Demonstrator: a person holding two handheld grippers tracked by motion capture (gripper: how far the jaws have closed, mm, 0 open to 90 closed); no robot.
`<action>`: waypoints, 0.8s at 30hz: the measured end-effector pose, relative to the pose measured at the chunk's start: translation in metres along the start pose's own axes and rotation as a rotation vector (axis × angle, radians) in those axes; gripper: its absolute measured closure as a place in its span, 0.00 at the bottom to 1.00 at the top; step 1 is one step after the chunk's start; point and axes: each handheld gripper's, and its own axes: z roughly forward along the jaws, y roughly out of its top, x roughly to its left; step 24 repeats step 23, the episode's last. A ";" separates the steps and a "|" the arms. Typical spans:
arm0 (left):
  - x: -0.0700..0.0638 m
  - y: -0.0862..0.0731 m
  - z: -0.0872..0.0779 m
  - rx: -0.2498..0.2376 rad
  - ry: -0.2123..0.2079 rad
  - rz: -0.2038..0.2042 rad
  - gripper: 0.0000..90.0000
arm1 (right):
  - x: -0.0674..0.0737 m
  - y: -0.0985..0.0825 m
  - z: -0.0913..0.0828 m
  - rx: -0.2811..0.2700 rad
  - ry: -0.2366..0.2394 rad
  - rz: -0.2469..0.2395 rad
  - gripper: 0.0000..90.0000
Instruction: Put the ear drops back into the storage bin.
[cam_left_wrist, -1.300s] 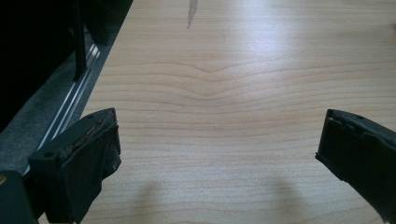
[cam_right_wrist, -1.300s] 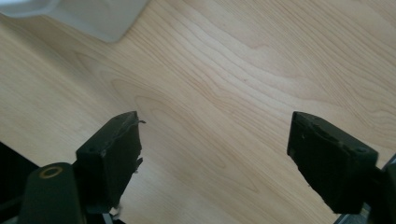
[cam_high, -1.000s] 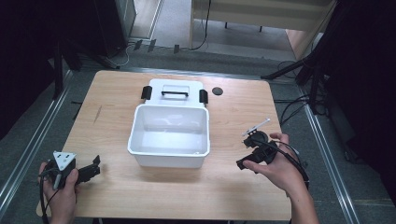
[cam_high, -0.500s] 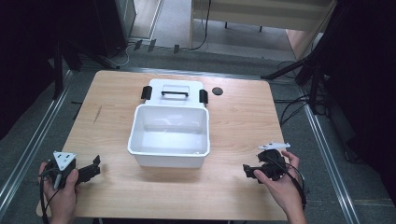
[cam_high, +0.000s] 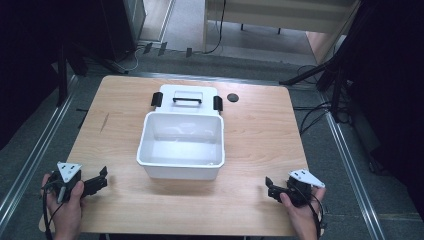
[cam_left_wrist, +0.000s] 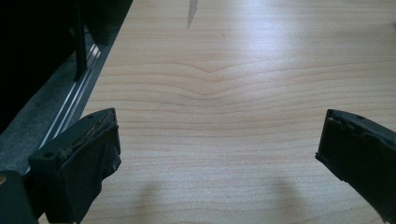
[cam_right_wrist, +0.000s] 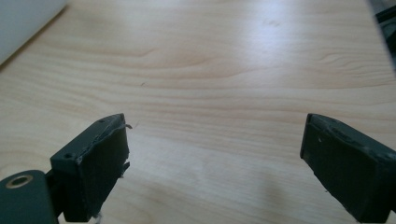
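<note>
The wooden table (cam_high: 260, 135) is seen from above, with grey floor (cam_high: 350, 165) and metal rails along both sides. At its centre a white bin (cam_high: 181, 142) stands open and upright, its interior bare; a corner of its wall is also seen at the upper left of the right gripper view (cam_right_wrist: 23, 18). Just behind the bin, touching or nearly touching its far rim, a white lid (cam_high: 186, 97) lies flat, fitted with a black handle (cam_high: 187, 100) on top and black latches (cam_high: 156, 98) at each end. A small dark disc (cam_high: 232, 97) lies on the table just right of the lid, apart from it. The left gripper (cam_high: 102, 179) is held low at the near left corner of the table, well apart from the bin; in its own view (cam_left_wrist: 217, 154) the jaws are spread wide over bare wood, with nothing between them. The right gripper (cam_high: 270, 186) is held low near the near right edge, pointed leftward and likewise well apart from the bin; in its own view (cam_right_wrist: 215, 158) the jaws, which have just been opening, stand wide over bare wood, with nothing between them. A grey plate is carried on top of each gripper, and a hand (cam_high: 67, 212) is closed around each body.
</note>
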 end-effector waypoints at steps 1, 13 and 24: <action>0.000 0.000 0.000 0.000 0.001 0.002 0.00 | -0.001 -0.002 -0.002 -0.023 -0.014 0.011 0.08; -0.001 0.000 0.000 0.005 0.005 0.011 0.00 | -0.029 -0.011 -0.012 -0.208 -0.106 0.213 0.11; -0.002 0.000 0.000 0.003 0.011 0.018 0.00 | -0.024 -0.014 -0.008 -0.213 -0.122 0.212 0.13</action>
